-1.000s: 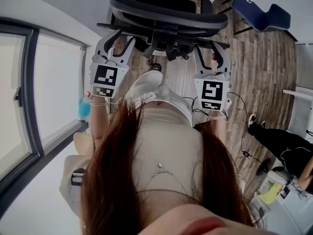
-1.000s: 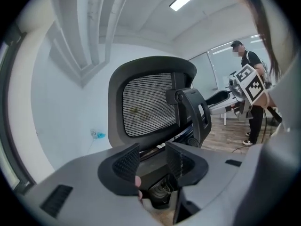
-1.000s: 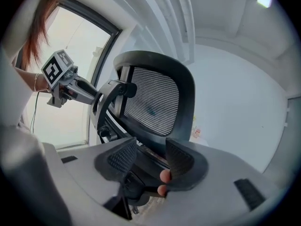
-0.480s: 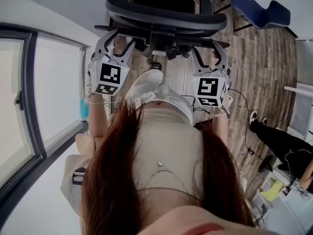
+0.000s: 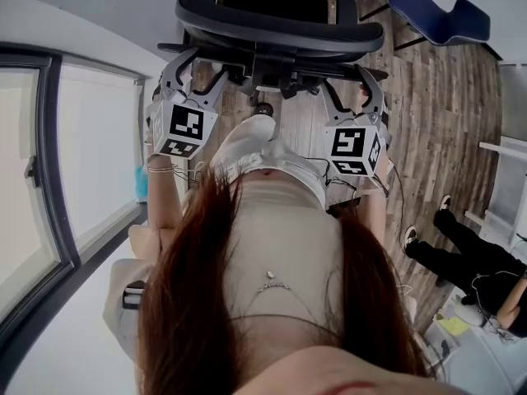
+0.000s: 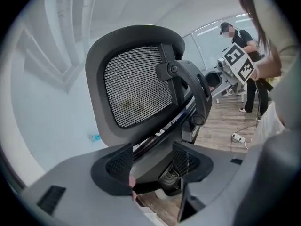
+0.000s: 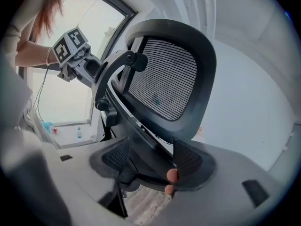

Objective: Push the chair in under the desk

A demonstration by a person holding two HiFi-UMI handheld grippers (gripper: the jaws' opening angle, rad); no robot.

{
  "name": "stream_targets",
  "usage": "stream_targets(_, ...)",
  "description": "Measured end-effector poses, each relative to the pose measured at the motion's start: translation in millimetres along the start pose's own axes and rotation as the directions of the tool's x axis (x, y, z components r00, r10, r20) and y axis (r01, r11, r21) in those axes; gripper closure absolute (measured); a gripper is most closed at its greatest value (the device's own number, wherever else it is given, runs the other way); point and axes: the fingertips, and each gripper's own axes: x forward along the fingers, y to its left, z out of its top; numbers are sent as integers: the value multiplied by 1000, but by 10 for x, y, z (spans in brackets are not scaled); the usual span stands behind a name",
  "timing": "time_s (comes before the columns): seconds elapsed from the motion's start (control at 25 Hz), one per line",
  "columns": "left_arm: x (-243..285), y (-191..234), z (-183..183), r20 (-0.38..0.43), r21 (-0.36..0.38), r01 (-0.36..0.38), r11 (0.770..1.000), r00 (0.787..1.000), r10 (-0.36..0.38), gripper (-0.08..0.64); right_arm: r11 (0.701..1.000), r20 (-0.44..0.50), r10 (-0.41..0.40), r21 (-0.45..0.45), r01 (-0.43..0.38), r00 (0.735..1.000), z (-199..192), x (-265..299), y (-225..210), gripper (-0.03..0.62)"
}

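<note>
the black mesh-backed office chair stands on the wooden floor at the far edge of the head view, its back turned toward the person, with the window to its left and a blue chair off to the far right.

the left gripper reaches to the left side of the chair's back and the right gripper to the right side. both sets of jaws have just been opening and now stand wide. in the left gripper view the left gripper has the dark lower frame of the office chair between its spread jaws, and the pads do not press on it. in the right gripper view the right gripper likewise straddles the frame of the office chair with its pads clear of it.

compared with a second ago, both grippers have rolled a little, so their marker cubes show a second face each, and they sit slightly farther up the head view. the chair looks almost unmoved. the dark-trousered legs of a person at the near right have shifted nearer.
</note>
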Motion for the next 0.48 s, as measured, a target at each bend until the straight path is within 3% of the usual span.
stream_targets(0.48,53,70,-17,-9,25,15,1000,1000,-15,290,1000,-32,9,-20,-10,999,-56,93,27,302)
